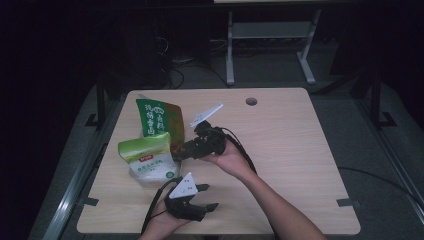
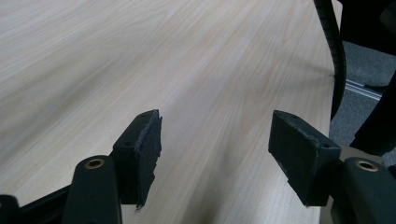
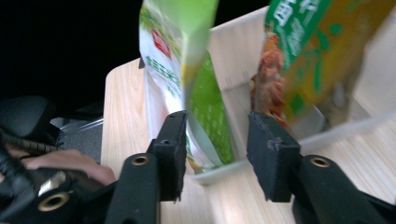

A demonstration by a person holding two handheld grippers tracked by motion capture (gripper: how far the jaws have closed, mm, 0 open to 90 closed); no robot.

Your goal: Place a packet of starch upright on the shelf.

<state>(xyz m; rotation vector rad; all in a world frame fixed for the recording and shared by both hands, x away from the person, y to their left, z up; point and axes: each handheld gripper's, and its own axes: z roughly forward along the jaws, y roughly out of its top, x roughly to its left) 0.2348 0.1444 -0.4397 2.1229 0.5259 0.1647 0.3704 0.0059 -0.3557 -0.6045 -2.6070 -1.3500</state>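
A light-green and white bag (image 1: 149, 159) and a dark-green and orange snack bag (image 1: 159, 119) stand side by side at the table's left. In the right gripper view both bags, the light-green one (image 3: 187, 60) and the snack bag (image 3: 303, 51), sit inside a clear plastic bin (image 3: 327, 130). My right gripper (image 1: 181, 151) points left at them. Its jaws (image 3: 217, 121) are open just in front of the bin, framing the light-green bag's lower edge without pressing on it. My left gripper (image 1: 209, 197) rests near the front edge, open (image 2: 217, 119) over bare wood.
The wooden table (image 1: 280, 150) has a round cable hole (image 1: 251, 101) at the back. A black cable (image 2: 336, 60) runs past the left gripper. The other hand (image 3: 70, 163) lies at the lower left of the right gripper view. Dark floor and a grey frame (image 1: 270, 45) lie beyond.
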